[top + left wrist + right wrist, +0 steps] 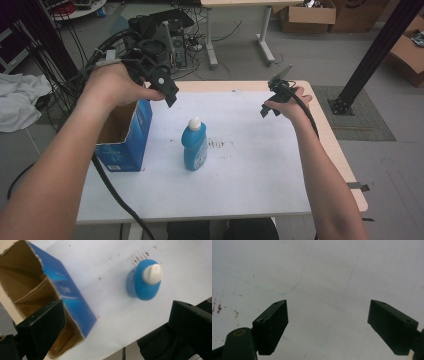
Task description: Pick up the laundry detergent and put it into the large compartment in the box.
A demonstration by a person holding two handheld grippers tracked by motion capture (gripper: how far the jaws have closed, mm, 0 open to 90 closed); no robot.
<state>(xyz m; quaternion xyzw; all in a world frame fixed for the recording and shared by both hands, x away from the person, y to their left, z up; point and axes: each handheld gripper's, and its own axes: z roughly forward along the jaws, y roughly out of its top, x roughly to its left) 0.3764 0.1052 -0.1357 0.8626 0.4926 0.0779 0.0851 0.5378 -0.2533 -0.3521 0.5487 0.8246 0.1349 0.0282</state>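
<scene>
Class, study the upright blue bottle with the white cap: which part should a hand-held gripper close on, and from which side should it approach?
Probably the blue bottle's body just below the white cap, approached level from the side. It stands upright and apart from the blue box, with bare table on its right, and looks flatter front to back, so the jaws likely span that narrower depth.

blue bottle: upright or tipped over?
Upright. The blue bottle stands on its base on the table, white cap on top; the left gripper view looks down onto the cap.
</scene>
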